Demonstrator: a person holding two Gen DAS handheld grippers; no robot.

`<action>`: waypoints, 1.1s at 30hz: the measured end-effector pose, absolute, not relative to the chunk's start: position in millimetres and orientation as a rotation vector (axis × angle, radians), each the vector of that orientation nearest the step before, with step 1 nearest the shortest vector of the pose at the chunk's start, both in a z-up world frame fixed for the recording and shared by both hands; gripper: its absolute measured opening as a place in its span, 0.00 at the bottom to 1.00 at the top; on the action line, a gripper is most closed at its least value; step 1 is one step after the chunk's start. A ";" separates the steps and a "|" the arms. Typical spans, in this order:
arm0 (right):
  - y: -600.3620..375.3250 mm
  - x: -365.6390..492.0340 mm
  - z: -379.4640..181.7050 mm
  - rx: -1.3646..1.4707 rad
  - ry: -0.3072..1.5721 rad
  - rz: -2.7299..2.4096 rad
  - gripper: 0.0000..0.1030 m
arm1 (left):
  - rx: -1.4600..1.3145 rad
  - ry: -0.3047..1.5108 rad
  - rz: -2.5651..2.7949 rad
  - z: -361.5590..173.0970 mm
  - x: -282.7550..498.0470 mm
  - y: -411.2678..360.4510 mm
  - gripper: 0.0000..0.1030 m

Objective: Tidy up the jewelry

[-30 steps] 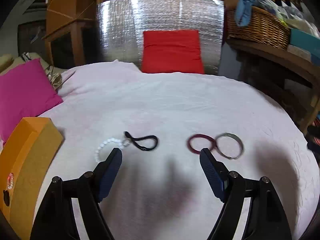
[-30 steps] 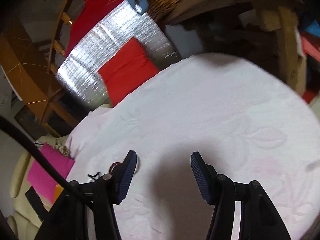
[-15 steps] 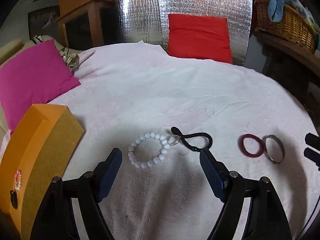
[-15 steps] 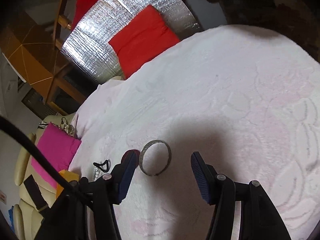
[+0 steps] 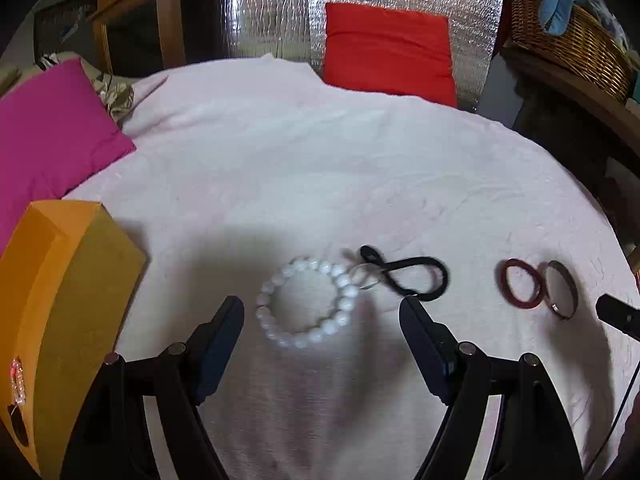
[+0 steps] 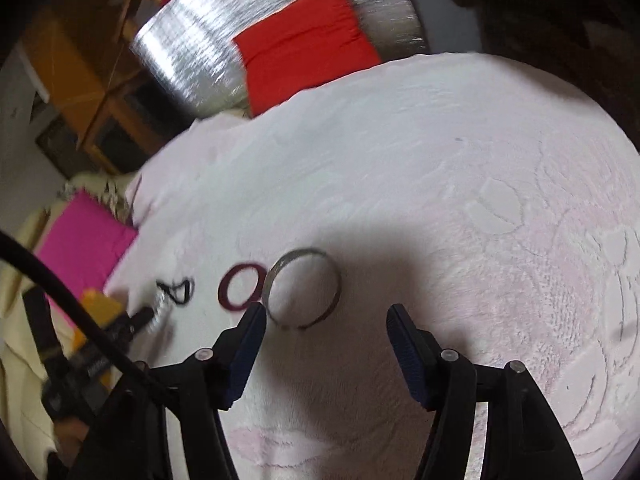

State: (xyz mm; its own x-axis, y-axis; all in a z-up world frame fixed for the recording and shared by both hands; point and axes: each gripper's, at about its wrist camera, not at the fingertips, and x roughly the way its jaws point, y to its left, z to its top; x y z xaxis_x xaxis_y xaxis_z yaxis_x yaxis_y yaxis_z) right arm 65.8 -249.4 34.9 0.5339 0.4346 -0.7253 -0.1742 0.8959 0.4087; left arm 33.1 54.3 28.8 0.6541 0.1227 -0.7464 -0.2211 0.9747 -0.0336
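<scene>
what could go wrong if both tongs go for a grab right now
1. The white bead bracelet seems joined by a small metal ring to the black cord loop, so lifting it with the left tongs may drag the cord along.
2. The silver bangle lies against the dark red bangle; the right tongs, open around it, might nudge or pinch both.

Your left gripper point(image 5: 322, 322) has two black linkage arms, each ending in a dark blue finger pad point(image 5: 224, 332). Silver pivot pins sit at the linkage joints, two visible per side. Your right gripper point(image 6: 324, 332) is of identical construction: black arms, silver pins, and dark blue pads point(image 6: 404, 344) with a finely ribbed face. A thick black cable point(image 6: 80, 316) runs diagonally across the left side of your right wrist view.
</scene>
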 end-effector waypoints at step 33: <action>-185.7 73.9 19.2 0.002 0.910 0.223 0.61 | -0.221 0.931 0.096 7.3 50.0 74.1 0.30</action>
State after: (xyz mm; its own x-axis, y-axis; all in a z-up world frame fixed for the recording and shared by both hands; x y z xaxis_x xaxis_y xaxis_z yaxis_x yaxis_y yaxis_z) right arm 73.9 -185.7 19.2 0.5927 0.1921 -0.7822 -0.1907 0.9770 0.0954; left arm 50.0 74.1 7.3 0.5950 -0.0133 -0.8036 -0.1773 0.9731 -0.1473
